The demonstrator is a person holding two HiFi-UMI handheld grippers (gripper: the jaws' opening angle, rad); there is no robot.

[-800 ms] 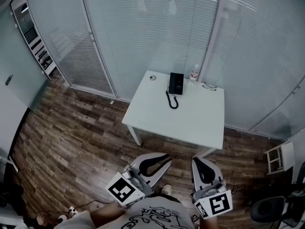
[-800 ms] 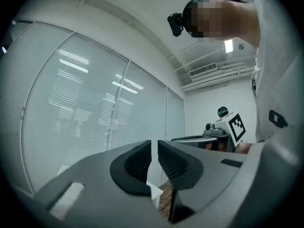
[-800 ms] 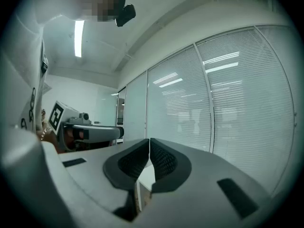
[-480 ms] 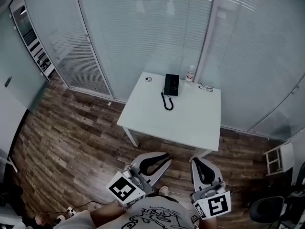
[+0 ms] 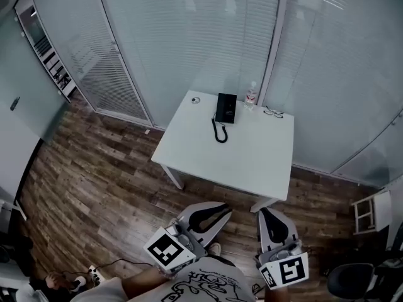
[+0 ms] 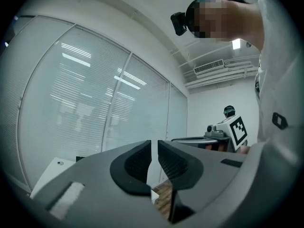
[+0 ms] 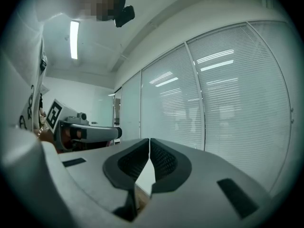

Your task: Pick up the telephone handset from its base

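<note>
At the far edge of the white table [image 5: 252, 162], in the head view, the black telephone [image 5: 228, 109] keeps its handset [image 5: 221, 107] on the base, beside a bottle [image 5: 251, 94] whose label is too small to read. My left gripper [image 5: 221, 209] and right gripper [image 5: 265, 212] hang well short of it. In the left gripper view, my jaws are clenched on nothing. In the right gripper view, they are pressed together, empty.
</note>
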